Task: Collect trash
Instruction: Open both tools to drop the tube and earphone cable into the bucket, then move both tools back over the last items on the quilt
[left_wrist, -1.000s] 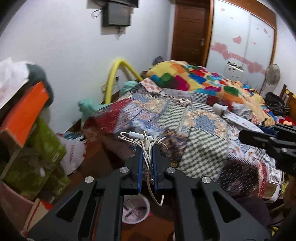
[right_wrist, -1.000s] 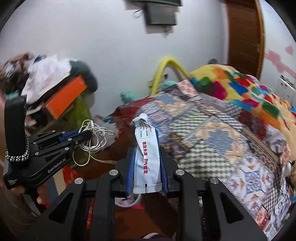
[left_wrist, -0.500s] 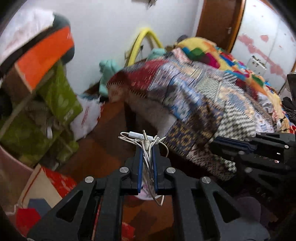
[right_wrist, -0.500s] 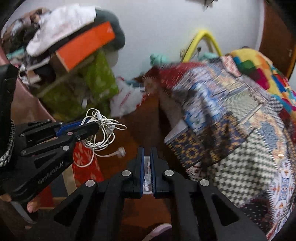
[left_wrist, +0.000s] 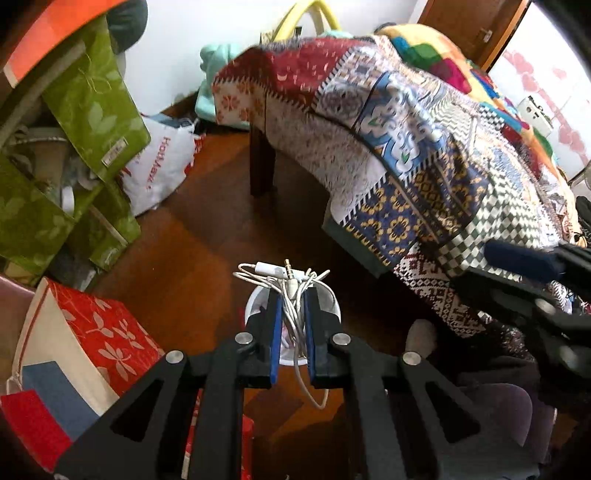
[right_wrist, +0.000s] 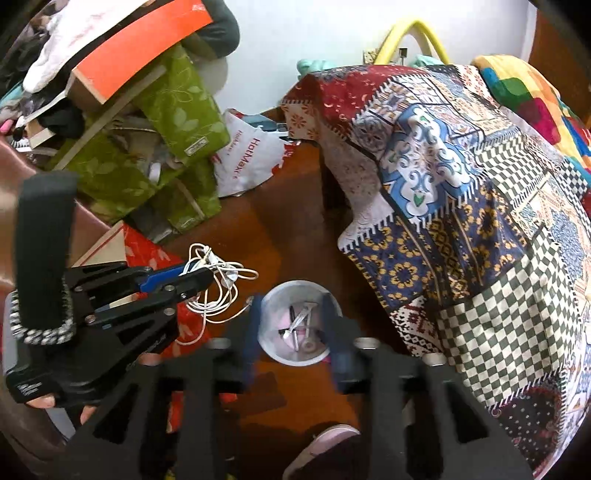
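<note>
My left gripper is shut on a tangle of white earphone cable and hangs above a small white trash bin on the wooden floor. In the right wrist view the left gripper holds the cable to the left of the bin. My right gripper is open and empty right over the bin, its fingers blurred. Several bits of trash, a white tube among them, lie inside the bin.
A bed with a patchwork cover overhangs on the right. Green bags, a white plastic bag and a red printed bag crowd the left. A shoe is near the bottom edge.
Both grippers tilted down from the bed toward the floor and bin. The right gripper, which held a white tube one second ago, has opened and is empty. The left keeps the cable.
</note>
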